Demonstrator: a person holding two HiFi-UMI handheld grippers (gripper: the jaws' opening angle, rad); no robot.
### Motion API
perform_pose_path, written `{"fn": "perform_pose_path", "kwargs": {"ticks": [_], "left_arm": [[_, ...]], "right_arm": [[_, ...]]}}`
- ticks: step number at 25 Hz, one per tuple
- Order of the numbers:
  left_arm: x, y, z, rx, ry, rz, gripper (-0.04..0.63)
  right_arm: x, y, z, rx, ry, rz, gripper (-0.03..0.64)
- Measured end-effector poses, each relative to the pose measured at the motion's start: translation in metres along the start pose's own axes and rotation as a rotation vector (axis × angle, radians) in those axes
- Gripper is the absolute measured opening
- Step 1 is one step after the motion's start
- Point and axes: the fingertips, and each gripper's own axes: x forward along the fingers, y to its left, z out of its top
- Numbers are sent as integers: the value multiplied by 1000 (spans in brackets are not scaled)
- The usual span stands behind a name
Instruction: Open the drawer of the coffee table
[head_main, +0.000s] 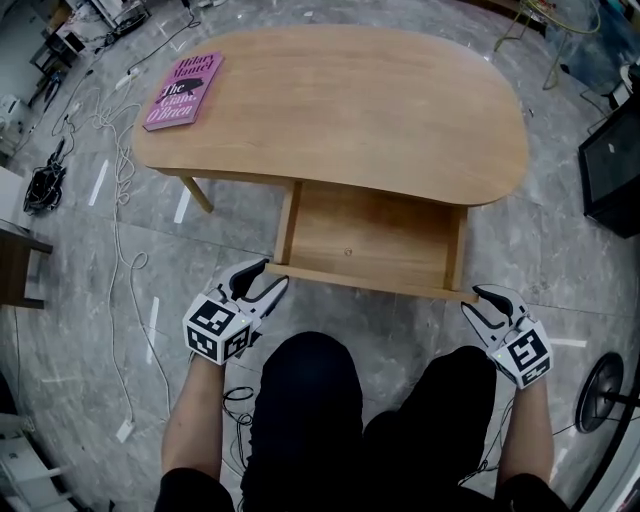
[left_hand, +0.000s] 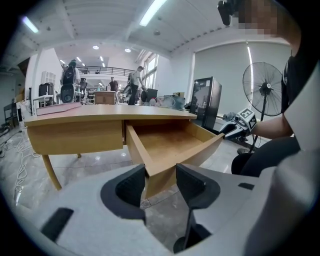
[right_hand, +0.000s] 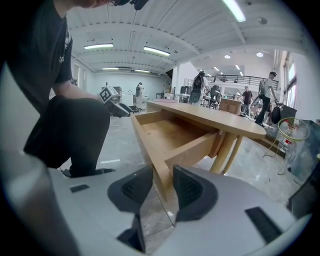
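The coffee table, a rounded slab of light wood on slanted legs, stands on a grey tiled floor. Its drawer is pulled well out from under the near edge, towards the person, with its bare wooden bottom in full view.

The left gripper is at the drawer's near left corner. Its jaws stand fairly wide and are closed on the front board there, with a dark pad against each face. The right gripper is at the near right corner. Its jaws are set a little narrower and clamp the end of the front board in the same way.

The person's knees, in dark trousers, are just near of the drawer, between the two grippers. A pink book lies flat on the far left end of the tabletop. Loose white cables trail over the floor on the left, and part of a fan shows at the near right edge.
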Motion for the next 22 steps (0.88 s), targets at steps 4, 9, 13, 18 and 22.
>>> {"fn": "perform_pose_path", "kwargs": {"ticks": [4,9,13,18,22], "left_arm": [[-4,-1,7,78,13,41,204],[-12,2,50,75,-104,68,188],[-10,-4,79,43,-189,51,169],[12,-44,73,257,-74,-25,195],[37,-80,62,362,61,-170,198]], "right_arm": [[-12,-1,7,21,-58,24,118],[-31,-10,28,65,-191,86,98],[-32,-18,63,133,-307,81,88],[-3,14,73,-5,-196,139,143],[24,40,69,-230,-40,193,144]]}}
